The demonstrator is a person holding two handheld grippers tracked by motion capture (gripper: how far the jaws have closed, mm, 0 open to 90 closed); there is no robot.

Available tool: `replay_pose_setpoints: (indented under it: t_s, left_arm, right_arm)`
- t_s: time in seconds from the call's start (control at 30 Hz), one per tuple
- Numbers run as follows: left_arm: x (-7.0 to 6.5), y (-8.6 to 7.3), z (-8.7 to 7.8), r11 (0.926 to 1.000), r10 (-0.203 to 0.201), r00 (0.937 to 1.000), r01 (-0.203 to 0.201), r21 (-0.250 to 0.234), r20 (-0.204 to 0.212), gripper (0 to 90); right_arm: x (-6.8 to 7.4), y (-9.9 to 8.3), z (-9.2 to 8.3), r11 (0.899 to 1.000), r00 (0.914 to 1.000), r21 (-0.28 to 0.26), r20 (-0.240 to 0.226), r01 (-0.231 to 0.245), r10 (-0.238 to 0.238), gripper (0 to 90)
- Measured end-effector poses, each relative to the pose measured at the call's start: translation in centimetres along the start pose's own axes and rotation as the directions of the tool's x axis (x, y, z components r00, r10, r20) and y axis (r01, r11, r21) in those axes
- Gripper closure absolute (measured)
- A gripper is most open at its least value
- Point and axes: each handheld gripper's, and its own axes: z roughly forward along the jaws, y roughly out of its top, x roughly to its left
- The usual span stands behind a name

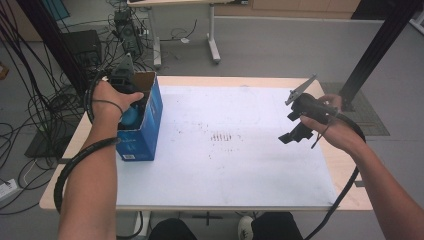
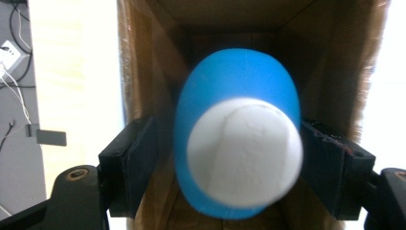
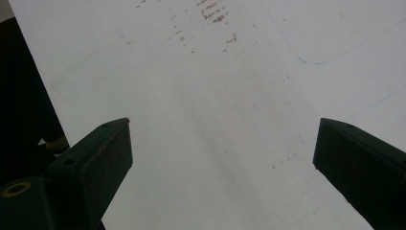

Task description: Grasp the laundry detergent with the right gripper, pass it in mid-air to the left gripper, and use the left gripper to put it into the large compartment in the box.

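Blue object: a rounded blue thing (image 2: 238,132) with a white end sits between the left gripper's (image 2: 225,163) jaws, inside the open cardboard box (image 1: 150,117) that the gripper reaches down into.
Left gripper: jaws apart; a gap shows on the left side, while the right pad's contact is unclear; the thing looks blurred, likely dropping free.
Right gripper: (image 1: 295,131) hangs over the bare white desk (image 1: 225,165), well apart from the box, jaws wide and empty.
Step in hand: by my reading, releasing the blue thing into the box.
Next move: lift the left gripper straight out without catching the box wall.
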Motion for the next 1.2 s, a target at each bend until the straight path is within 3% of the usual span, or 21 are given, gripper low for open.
replay_pose_setpoints:
  t_s: [0.23, 0.47, 0.63, 0.77, 0.97, 1.2]
  left_arm:
    - [-0.3, -0.4, -2.5, 0.9991, 0.024, 0.9997, -0.024, -0.035, 0.007, 21.6]
    - [-2.1, -1.0, -5.0, 0.9911, 0.105, 0.994, -0.102, -0.086, 0.033, 17.3]
    - [-4.3, -1.7, -6.0, 0.9794, 0.179, 0.9826, -0.173, -0.105, 0.05, 16.9]
    - [-6.0, -2.3, -6.9, 0.9654, 0.24, 0.9692, -0.232, -0.119, 0.057, 15.6]
    - [-8.2, -3.3, -8.1, 0.9485, 0.292, 0.9539, -0.28, -0.147, 0.067, 14.6]
    - [-10.8, -4.5, -8.2, 0.9234, 0.365, 0.9266, -0.348, -0.163, 0.091, 13.9]
  right_arm:
    - [0.1, 0.3, 0.2, 1.0, 1.0, -0.004, -0.005, 0.008, -0.008, 6.1]
    - [0.0, 0.7, 0.4, 1.0, 0.9999, 0.01, -0.009, 0.006, -0.006, 6.1]
    - [0.0, 1.0, 0.4, 1.0, 0.9999, 0.024, -0.009, 0.007, -0.006, 6.1]
    - [-0.2, 1.1, 0.4, 0.999, 1.0, 0.031, -0.008, 0.005, -0.004, 6.1]
    - [-0.2, 1.1, 0.3, 0.999, 1.0, 0.033, -0.003, -0.005, 0.005, 6.1]
    - [-0.4, 1.5, 0.4, 0.999, 0.9999, 0.054, -0.011, -0.008, 0.009, 6.3]
